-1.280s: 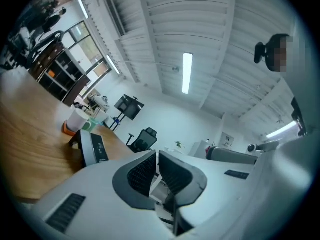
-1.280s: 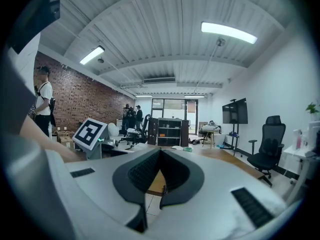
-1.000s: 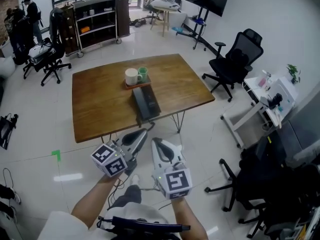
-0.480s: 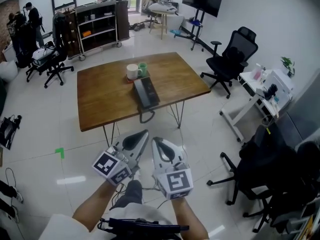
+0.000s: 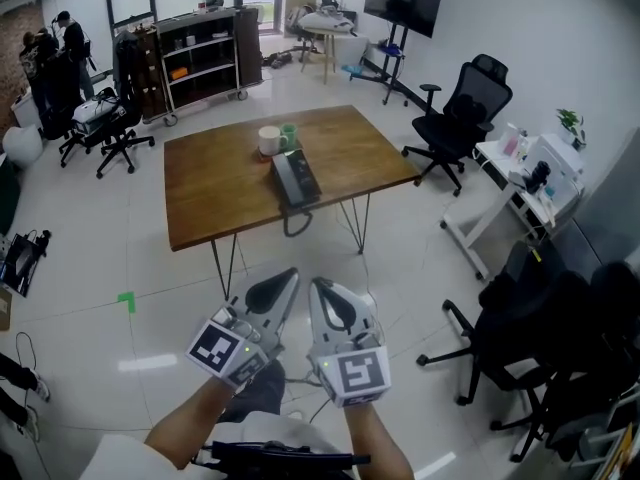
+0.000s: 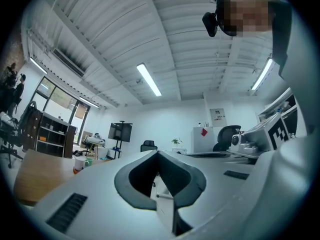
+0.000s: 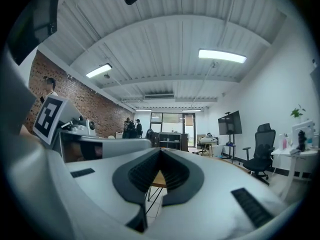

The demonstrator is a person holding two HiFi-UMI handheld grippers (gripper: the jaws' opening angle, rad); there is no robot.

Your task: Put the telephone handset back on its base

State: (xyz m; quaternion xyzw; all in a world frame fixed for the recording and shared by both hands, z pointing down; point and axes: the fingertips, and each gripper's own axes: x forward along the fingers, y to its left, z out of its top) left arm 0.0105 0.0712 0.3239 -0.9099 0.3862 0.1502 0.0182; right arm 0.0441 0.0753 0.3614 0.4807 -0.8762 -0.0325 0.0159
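Table (image 5: 220,183) has drifted further off. Left gripper (image 5: 287,276) and right gripper (image 5: 318,288) are both clenched, empty, side by side. Telephone (image 5: 295,178) sits on the table well ahead, long axis pointing away, roughly centred between them. Handset seating unclear at this range.

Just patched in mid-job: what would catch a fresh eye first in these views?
Low in the head view, the left gripper and right gripper sit side by side, both shut and empty, well short of the table. Beyond them stands the wooden table, with a dark telephone by its near edge, its cord looping below. A white mug and a green mug stand just behind the telephone.
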